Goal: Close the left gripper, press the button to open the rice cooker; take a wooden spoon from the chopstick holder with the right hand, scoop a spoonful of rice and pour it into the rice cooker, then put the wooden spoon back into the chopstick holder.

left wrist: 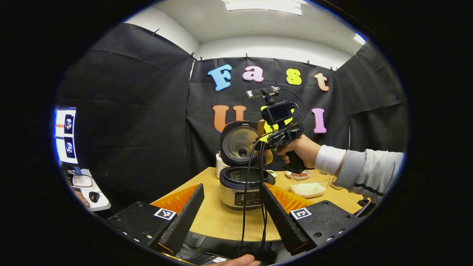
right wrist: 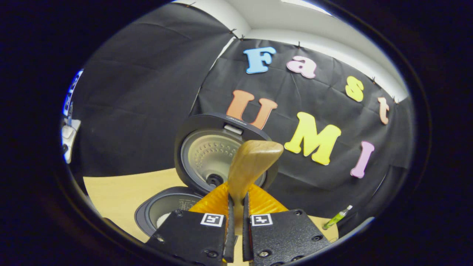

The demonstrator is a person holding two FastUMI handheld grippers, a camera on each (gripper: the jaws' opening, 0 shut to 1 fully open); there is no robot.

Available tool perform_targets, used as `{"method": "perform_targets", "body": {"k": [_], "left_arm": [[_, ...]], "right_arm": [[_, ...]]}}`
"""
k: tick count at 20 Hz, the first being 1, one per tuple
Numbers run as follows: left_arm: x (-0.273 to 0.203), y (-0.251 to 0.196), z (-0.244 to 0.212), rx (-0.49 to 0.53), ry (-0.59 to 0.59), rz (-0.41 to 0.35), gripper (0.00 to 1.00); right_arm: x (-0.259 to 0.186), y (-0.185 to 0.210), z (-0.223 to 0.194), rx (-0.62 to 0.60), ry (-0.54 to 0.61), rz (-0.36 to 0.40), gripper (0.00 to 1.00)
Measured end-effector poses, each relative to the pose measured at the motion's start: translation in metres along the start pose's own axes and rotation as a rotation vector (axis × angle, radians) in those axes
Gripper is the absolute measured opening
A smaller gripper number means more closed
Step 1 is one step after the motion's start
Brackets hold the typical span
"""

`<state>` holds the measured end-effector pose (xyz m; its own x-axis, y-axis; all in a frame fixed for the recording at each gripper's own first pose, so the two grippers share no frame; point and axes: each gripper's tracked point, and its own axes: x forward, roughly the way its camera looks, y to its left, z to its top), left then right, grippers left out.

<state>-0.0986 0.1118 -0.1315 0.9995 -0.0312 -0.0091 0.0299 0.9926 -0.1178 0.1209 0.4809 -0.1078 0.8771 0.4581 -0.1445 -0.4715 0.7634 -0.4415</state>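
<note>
1. Rice cooker (left wrist: 242, 186) stands open at the middle of the wooden table (left wrist: 221, 221), its lid (right wrist: 216, 147) tipped up at the far side.
2. Right gripper (right wrist: 236, 221) is clenched on the wooden spoon (right wrist: 249, 166), whose handle runs straight out along the fingers, bowl end up before the lid.
3. Inner pot (right wrist: 166, 210) lies below and left of those fingers, so the right hand (left wrist: 299, 149) is the nearer one.
4. Left gripper (left wrist: 231, 207) hangs released, on the near side of the cooker.
5. Rice dish (left wrist: 308, 188) sits right of the cooker.
</note>
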Motion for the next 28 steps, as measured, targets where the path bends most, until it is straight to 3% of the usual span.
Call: {"method": "perform_targets", "body": {"k": [3,9,20,28], "left_arm": [[0.001,-0.004,0.0,0.017,0.005,-0.008,0.96],[0.007,-0.016,-0.004,0.012,0.019,-0.013,0.96],[0.008,-0.05,0.005,0.067,-0.006,-0.049,0.97],[0.011,-0.067,0.024,0.009,-0.032,-0.046,0.96]], "right_arm": [[-0.006,-0.002,0.001,-0.069,-0.017,-0.029,0.14],[-0.004,-0.036,-0.015,0.058,0.015,-0.074,0.14],[-0.016,-0.162,-0.065,0.168,0.075,-0.189,0.14],[-0.058,-0.273,-0.107,0.241,0.102,-0.288,0.14]]}}
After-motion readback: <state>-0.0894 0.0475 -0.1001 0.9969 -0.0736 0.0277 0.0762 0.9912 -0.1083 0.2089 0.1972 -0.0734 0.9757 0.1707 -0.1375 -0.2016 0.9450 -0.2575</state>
